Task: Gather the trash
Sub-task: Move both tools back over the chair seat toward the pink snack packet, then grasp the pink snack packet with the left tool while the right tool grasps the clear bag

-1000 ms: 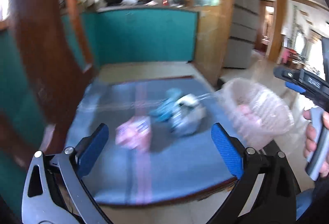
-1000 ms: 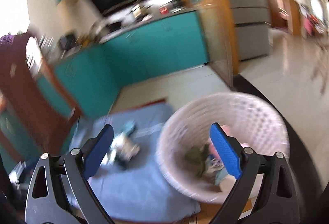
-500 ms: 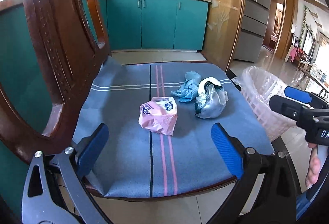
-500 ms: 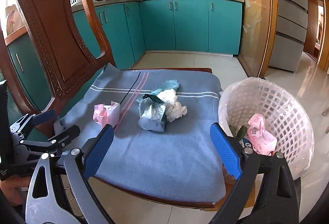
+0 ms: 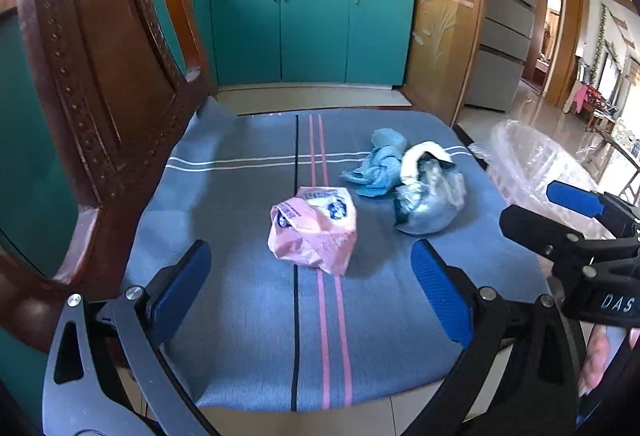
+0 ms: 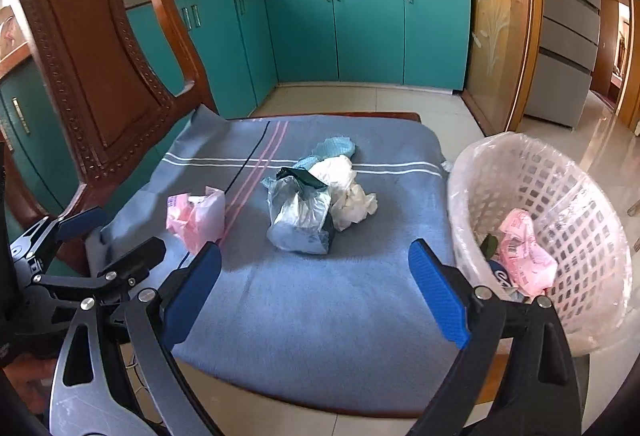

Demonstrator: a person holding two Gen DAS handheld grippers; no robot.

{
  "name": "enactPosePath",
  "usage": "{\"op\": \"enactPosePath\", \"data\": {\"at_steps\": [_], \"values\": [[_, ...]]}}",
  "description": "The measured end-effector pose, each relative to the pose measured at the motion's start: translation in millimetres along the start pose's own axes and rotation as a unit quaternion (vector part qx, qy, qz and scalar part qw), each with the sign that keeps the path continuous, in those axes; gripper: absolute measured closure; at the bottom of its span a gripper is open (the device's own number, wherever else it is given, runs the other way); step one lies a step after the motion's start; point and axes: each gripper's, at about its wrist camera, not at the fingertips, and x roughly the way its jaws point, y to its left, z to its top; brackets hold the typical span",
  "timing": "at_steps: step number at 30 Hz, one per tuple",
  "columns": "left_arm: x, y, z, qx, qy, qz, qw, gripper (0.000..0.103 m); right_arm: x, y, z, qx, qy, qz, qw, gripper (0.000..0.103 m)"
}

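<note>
Trash lies on the blue chair cushion point(image 6: 304, 316): a pink wrapper point(image 5: 314, 228), and beside it a clear bag point(image 6: 298, 215) touching crumpled white paper point(image 6: 348, 191) and a blue wad point(image 5: 380, 163) (all apart from the pink one). Both the left tool point(image 5: 311, 284) and the right tool point(image 6: 314, 286) hover spread wide, empty. The white basket point(image 6: 580, 220) stands at the cushion's right edge.

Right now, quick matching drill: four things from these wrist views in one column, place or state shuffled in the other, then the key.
Things
1. pink plastic bag
2. pink wrapper
3. left gripper
4. blue crumpled cloth

Place or state
A. inside the white basket
B. open, holding nothing
C. on the pink stripes of the blue cushion
D. far side of the grey bag, touching it

Pairs: 1-C, 2-A, 3-B, 4-D
</note>
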Motion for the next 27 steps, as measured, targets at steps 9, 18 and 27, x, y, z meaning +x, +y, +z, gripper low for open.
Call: {"op": "enactPosePath", "data": {"at_steps": [9,18,27], "values": [[53.6,6.1,2.4,-0.006,0.038,0.012,0.9992,0.007,62.6,10.8,16.3,0.03,0.023,-0.013,0.999,0.019],[44.1,25.2,7.7,-0.028,0.036,-0.035,0.9983,0.062,76.3,12.4,19.4,0.046,0.057,0.023,0.997,0.063],[-56.7,10.7,19.5,-0.039,-0.066,-0.051,0.9958,0.062,-47.8,-19.0,22.5,0.054,-0.043,0.076,0.995,0.064]]}}
